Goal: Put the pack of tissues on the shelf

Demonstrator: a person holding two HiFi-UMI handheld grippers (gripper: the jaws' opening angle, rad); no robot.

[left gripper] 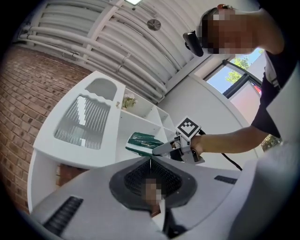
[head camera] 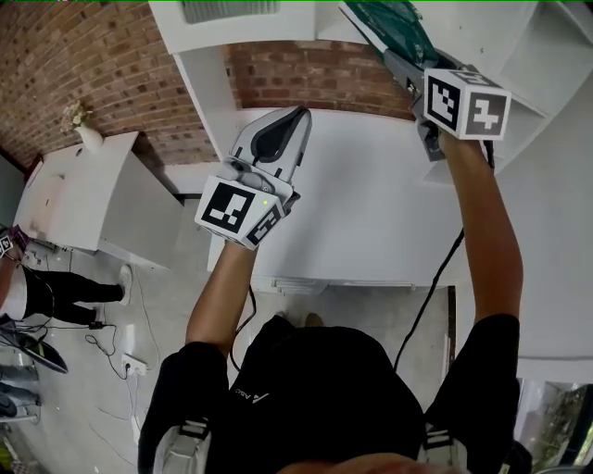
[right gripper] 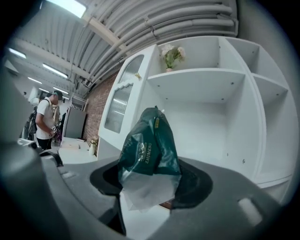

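Observation:
My right gripper (head camera: 400,67) is raised at the upper right and is shut on the green pack of tissues (head camera: 389,23). In the right gripper view the pack (right gripper: 150,152) stands up between the jaws, its clear end nearest the camera. Beyond it is the white shelf unit (right gripper: 206,75) with open compartments. The left gripper view shows the pack (left gripper: 143,140) close in front of the shelf's side. My left gripper (head camera: 296,118) hangs lower, at the middle, pointing toward the shelf; its jaws are pressed together with nothing in them.
A small vase of flowers (right gripper: 171,56) stands on the shelf's top board. A white counter (head camera: 371,213) lies below both grippers. A low white cabinet (head camera: 93,194) with a vase (head camera: 83,130) stands at the left by the brick wall (head camera: 83,56). A person (right gripper: 47,119) stands far left.

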